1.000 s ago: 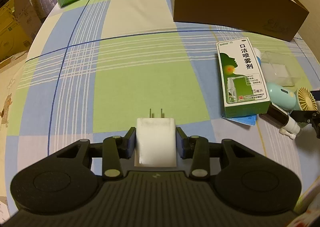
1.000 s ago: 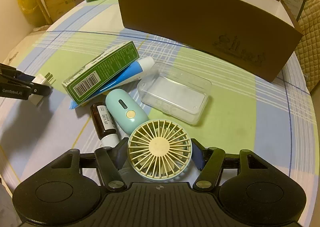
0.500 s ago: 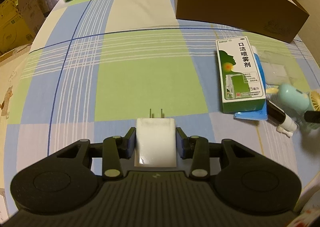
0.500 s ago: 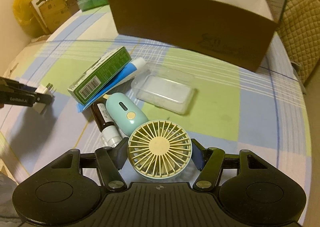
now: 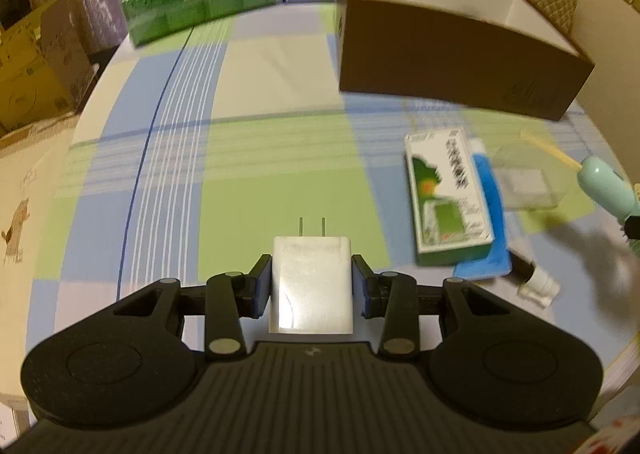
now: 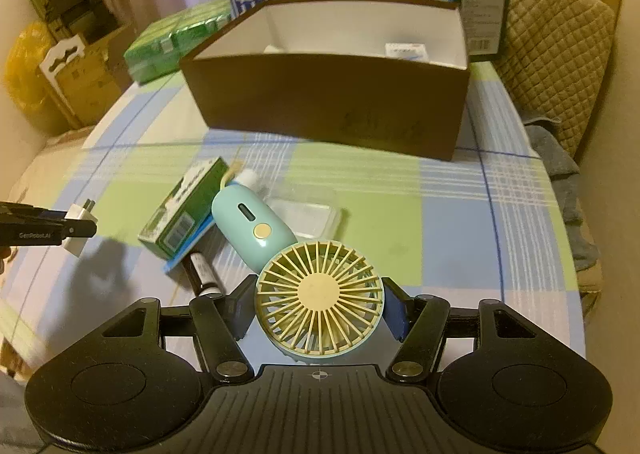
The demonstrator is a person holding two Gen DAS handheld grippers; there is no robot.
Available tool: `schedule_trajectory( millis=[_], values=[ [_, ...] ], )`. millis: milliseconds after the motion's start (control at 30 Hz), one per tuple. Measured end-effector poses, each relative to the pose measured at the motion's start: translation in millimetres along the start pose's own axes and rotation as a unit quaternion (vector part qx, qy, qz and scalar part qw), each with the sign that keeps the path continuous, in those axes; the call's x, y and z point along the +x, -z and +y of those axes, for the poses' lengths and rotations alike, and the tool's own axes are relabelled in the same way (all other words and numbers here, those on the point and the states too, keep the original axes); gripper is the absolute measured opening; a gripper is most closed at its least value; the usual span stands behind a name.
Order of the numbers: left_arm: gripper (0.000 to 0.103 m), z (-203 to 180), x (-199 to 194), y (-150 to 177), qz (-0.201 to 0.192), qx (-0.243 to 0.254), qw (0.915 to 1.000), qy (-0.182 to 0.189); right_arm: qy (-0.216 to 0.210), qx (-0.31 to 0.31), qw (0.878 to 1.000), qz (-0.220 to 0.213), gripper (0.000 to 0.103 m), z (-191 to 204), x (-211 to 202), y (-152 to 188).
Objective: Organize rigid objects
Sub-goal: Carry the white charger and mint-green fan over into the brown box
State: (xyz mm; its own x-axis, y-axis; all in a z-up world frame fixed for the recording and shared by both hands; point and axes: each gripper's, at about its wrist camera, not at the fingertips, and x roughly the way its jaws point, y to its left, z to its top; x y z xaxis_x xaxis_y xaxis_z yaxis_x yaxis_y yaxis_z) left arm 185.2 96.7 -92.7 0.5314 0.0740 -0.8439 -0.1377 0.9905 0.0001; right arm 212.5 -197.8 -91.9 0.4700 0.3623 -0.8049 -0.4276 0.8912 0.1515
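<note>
My left gripper (image 5: 312, 286) is shut on a white plug charger (image 5: 311, 282), prongs pointing forward, held above the checked tablecloth. It also shows in the right wrist view (image 6: 78, 228) at the far left. My right gripper (image 6: 320, 302) is shut on the round head of a small handheld fan (image 6: 319, 292), whose mint handle (image 6: 252, 224) sticks forward, lifted off the table. The handle also shows in the left wrist view (image 5: 606, 190). The brown open box (image 6: 332, 102) stands at the back with small items inside.
On the cloth lie a green and white spray carton (image 5: 448, 202), a blue tube (image 5: 486, 222) under it, a dark small bottle (image 5: 532, 274) and a clear plastic lid (image 5: 528, 178). Green packs (image 5: 200, 10) and printed cartons stand at the back. The table edge curves on both sides.
Both grippers have risen with their loads. The fan has come up off the table, its handle now clear of the bottle. More of the box's inside shows.
</note>
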Motion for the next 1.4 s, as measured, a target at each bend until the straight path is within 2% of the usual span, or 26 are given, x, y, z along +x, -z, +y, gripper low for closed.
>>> schedule_trajectory(
  millis=[300,733,1133,1400],
  values=[
    [0.036,-14,-20,-38,-0.047,0.024,0.9984,0.018,0.003,0.044,0.999,-0.031,0.060,-9,-15,-23],
    [0.036,-43,-13,-124,-0.095,0.071,0.9920,0.043,0.006,0.044,0.996,-0.075,0.060,-15,-16,-97],
    [0.036,-67,29,-214,-0.097,0.090,0.9892,0.064,0.010,0.039,0.995,-0.089,0.060,-17,30,-180],
    [0.036,-76,76,-243,-0.057,0.102,0.9913,0.060,0.023,0.006,0.998,-0.052,0.060,-24,77,-207]
  ],
)
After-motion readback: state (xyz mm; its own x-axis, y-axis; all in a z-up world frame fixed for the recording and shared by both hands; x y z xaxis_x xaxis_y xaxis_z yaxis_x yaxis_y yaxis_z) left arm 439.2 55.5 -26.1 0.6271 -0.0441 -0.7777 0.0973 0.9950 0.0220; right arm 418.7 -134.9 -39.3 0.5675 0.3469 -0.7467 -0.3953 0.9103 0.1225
